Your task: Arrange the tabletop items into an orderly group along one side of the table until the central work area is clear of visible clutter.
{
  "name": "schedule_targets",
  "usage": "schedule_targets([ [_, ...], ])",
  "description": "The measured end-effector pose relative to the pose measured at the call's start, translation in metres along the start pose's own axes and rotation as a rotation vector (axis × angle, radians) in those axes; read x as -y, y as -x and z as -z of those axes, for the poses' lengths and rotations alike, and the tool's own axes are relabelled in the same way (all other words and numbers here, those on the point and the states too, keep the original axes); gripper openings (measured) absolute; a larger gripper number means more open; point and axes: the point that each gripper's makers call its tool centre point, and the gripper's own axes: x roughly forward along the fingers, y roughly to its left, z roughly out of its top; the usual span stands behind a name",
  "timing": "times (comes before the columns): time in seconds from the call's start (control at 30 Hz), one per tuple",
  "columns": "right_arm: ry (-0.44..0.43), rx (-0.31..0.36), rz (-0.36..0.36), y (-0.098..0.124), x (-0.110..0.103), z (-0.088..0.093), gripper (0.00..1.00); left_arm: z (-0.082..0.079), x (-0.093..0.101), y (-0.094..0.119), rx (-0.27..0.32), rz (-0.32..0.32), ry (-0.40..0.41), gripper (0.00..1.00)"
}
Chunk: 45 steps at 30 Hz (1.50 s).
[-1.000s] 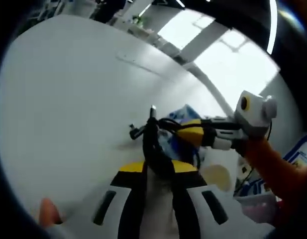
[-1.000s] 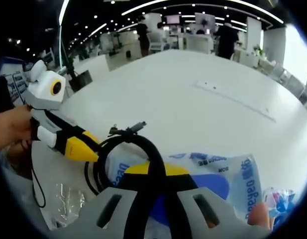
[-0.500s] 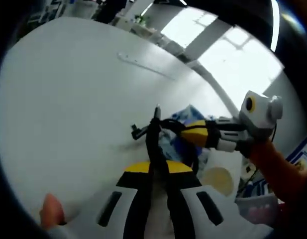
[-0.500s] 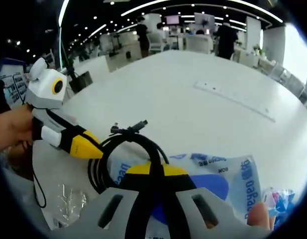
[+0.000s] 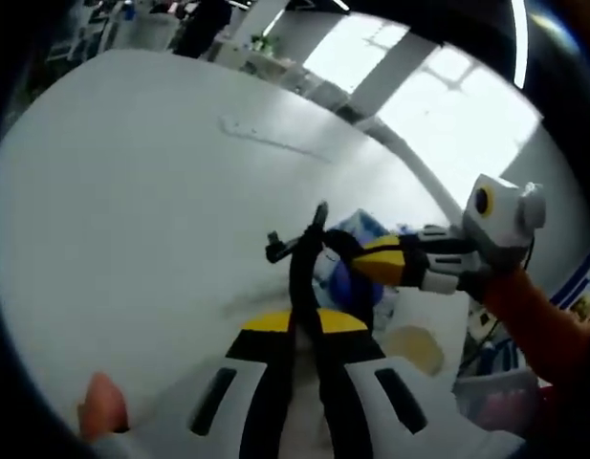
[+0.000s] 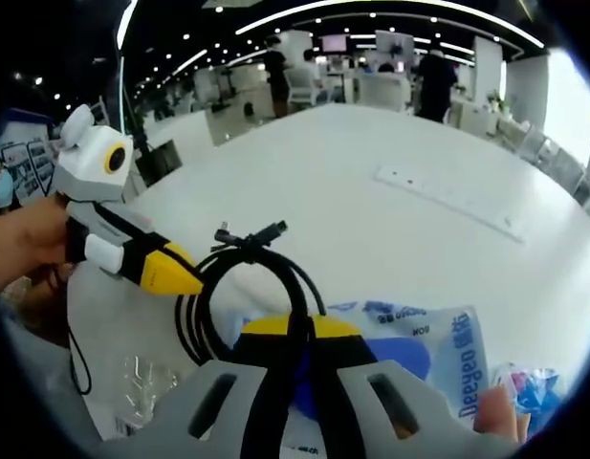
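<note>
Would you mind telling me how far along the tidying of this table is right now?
Done: the wide middle of the white table looks bare. In hand: both the right gripper and the left gripper are shut on the coiled black cable, held up above the table. Left: the cable must still be set down, and the blue-printed packet and clear wrapper near the edge are not yet neatly grouped.
</note>
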Motion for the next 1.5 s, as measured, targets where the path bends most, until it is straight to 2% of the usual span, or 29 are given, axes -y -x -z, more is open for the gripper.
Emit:
schedule_targets([
  [0.43, 0.009, 0.036, 0.028, 0.027, 0.007, -0.009, 0.05, -0.012, 0.025, 0.003, 0.017, 0.019, -0.057, 0.04],
  [0.87, 0.005, 0.069, 0.080, 0.067, 0.020, -0.005, 0.05, -0.016, 0.062, -0.002, 0.027, 0.055, -0.108, 0.04],
  [1.27, -0.019, 0.081, 0.143, 0.116, 0.039, 0.018, 0.05, -0.006, 0.113, -0.018, 0.009, 0.111, -0.162, 0.04],
  [1.5, -0.043, 0.066, 0.187, 0.148, 0.054, 0.042, 0.05, 0.007, 0.146, -0.033, -0.023, 0.150, -0.193, 0.04],
])
